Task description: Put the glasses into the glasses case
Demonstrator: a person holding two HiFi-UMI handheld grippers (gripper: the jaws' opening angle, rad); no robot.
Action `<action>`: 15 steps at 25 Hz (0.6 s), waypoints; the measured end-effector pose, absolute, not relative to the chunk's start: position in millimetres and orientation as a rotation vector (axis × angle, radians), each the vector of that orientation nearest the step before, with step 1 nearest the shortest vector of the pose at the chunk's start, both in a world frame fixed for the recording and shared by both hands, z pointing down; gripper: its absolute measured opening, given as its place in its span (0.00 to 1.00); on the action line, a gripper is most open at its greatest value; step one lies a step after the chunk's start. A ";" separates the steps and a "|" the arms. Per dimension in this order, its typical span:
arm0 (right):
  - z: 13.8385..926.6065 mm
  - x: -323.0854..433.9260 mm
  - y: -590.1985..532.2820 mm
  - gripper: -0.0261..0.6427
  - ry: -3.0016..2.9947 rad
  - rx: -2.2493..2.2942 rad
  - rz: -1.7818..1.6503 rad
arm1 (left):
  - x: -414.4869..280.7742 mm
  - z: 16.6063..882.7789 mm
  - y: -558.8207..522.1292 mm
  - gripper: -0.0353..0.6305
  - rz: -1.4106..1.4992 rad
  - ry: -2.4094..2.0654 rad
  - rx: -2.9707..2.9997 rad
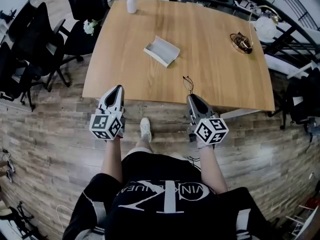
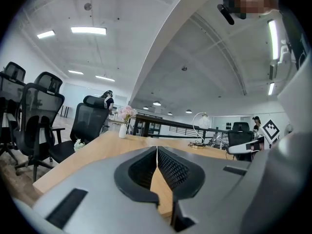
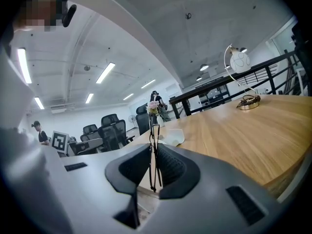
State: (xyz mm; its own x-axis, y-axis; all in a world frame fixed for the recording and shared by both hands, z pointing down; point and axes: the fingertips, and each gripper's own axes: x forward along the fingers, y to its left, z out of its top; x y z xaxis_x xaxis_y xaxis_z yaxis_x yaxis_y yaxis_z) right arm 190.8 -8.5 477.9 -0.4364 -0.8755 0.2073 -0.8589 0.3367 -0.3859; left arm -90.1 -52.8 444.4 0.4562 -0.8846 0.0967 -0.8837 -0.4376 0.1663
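Note:
The white glasses case lies open in the middle of the wooden table; the right gripper view shows the case ahead on the tabletop. My right gripper hangs over the table's near edge, shut on the thin black glasses. In the right gripper view the glasses stand upright, pinched between the jaws of that gripper. My left gripper is at the near edge further left, and its jaws are shut with nothing between them.
A vase of pink flowers stands at the table's far edge. A small dish sits at the far right beside a desk lamp. Black office chairs crowd the left side. The person's legs and a shoe are below.

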 end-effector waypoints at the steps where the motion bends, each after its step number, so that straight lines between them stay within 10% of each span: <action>1: 478.3 189.3 -18.2 0.12 2.541 -1.647 -0.705 | -89.5 445.3 -63.1 0.09 -0.005 -1.537 2.511; 15: 489.5 149.2 -125.3 0.12 2.583 -1.671 -0.823 | -108.9 456.4 -183.9 0.09 0.028 -1.454 2.502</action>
